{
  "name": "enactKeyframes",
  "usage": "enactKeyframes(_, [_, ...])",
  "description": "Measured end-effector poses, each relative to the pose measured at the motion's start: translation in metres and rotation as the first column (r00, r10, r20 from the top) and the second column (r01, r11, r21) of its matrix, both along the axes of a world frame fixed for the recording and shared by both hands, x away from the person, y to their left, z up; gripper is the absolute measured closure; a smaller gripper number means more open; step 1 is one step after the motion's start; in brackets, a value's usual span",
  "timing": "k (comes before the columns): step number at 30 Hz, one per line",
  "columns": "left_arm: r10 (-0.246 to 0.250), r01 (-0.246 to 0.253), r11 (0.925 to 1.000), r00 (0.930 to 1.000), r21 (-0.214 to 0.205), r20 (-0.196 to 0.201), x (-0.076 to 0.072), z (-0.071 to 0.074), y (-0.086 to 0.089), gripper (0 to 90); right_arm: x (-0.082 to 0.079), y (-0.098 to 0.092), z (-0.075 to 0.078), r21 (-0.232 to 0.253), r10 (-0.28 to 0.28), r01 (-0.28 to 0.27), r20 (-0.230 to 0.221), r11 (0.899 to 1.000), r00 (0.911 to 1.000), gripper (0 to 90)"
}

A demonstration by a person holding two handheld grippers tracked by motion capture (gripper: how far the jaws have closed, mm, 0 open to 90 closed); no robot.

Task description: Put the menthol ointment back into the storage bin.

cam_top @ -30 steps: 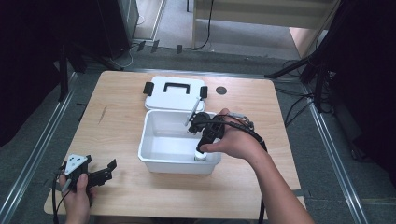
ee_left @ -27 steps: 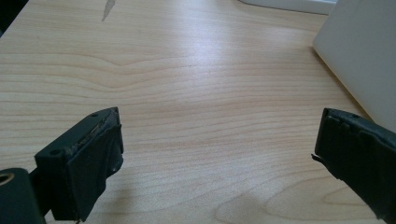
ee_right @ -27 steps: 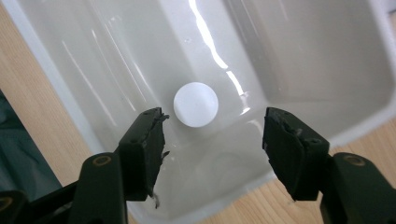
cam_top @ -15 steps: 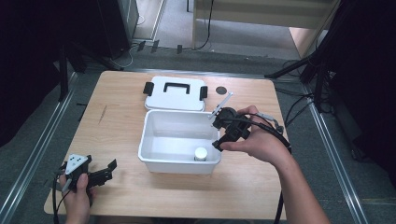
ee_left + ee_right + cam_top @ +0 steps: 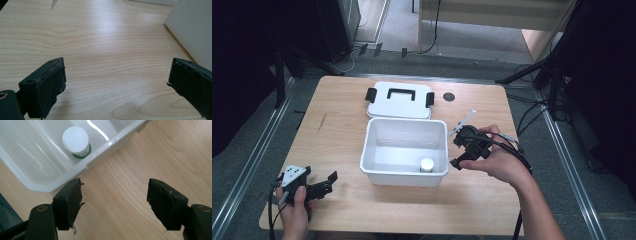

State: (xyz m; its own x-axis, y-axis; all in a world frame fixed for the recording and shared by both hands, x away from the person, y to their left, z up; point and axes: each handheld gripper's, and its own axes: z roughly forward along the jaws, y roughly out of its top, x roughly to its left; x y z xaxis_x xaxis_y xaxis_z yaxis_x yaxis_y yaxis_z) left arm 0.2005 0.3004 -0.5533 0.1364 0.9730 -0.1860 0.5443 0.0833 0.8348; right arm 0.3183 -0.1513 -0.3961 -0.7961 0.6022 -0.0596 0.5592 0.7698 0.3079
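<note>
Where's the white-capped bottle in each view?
High view: bottle inside the bin, by its near wall, right of middle.
Left gripper view: not in it.
Right gripper view: upper left, inside the bin, beyond the open jaws.
Shared landmark: the bin's white wall.

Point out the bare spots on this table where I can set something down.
Widest: the wood left of the white bin and lid, ahead of the left tongs. Also the near strip before the bin and the far right corner past the dark disc. Crowded: right of the bin, where the right tongs hover.
</note>
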Motion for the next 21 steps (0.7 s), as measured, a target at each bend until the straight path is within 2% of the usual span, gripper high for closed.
enactKeyframes(9, [-0.004, 0.004, 1.0000, 1.0000, 0.001, -0.002, 0.000, 0.000, 0.000, 1.8, -0.004, -0.013, -0.024, 0.007, -0.013, 0.013, -0.043, 1.000, 0.9990, 29.3])
enactKeyframes(14, [-0.006, 0.006, 1.0000, 1.0000, 0.001, -0.003, 0.000, 0.000, 0.000, 1.8, -0.009, -0.024, -0.043, 0.007, -0.025, 0.026, -0.084, 1.000, 0.9961, 28.9])
enactKeyframes(21, [-0.007, 0.007, 1.0000, 1.0000, -0.001, -0.002, 0.000, 0.000, 0.000, 1.8, -0.011, -0.036, -0.056, 0.024, -0.041, 0.043, -0.099, 0.999, 0.9942, 29.0])
